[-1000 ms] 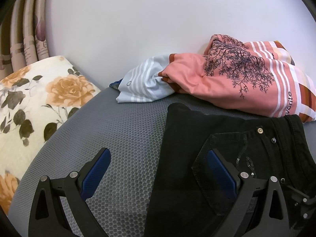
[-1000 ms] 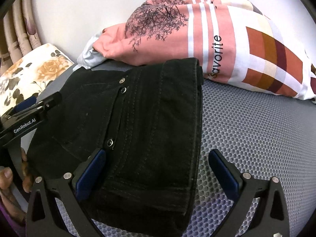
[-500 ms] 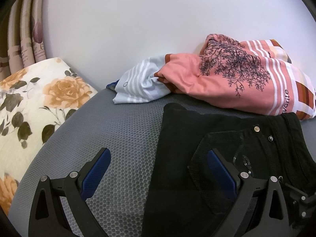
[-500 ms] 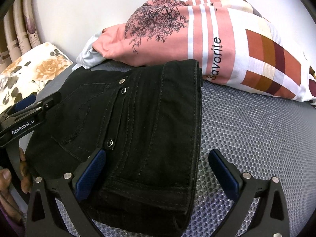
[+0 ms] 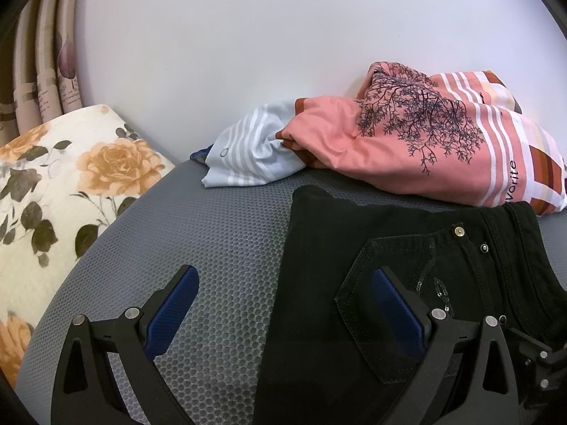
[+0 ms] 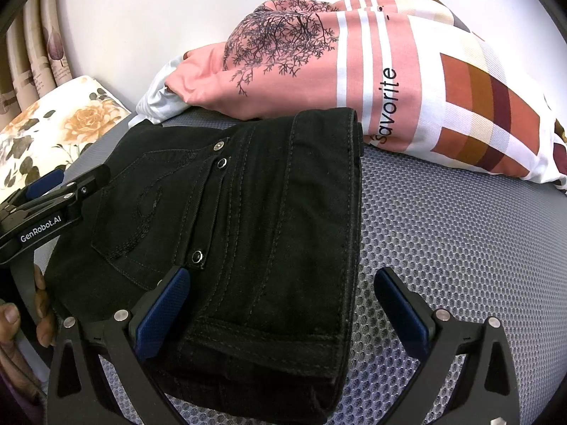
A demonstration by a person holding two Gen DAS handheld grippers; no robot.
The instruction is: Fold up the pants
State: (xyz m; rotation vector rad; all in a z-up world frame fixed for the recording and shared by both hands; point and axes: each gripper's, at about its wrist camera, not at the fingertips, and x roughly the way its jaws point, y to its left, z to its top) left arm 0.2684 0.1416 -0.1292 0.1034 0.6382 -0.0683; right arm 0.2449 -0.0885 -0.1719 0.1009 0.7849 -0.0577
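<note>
A flowered pillow (image 5: pixel 63 177) sits far left against the wall, out of the work. The left gripper (image 5: pixel 283 311) hovers with its jaws spread wide and empty, straddling the left edge of the black pants (image 6: pixel 248 219) — likely set to square that side. The pants lie as a thick folded bundle on the grey mesh mattress (image 6: pixel 460 248), waistband snaps up, so the folding looks nearly done. The right gripper (image 6: pixel 280 304) is likewise spread and holding nothing, over the bundle's right edge. Behind, a pink blanket (image 6: pixel 354 63) is bunched against the wall — its lower edge meets the pants.
</note>
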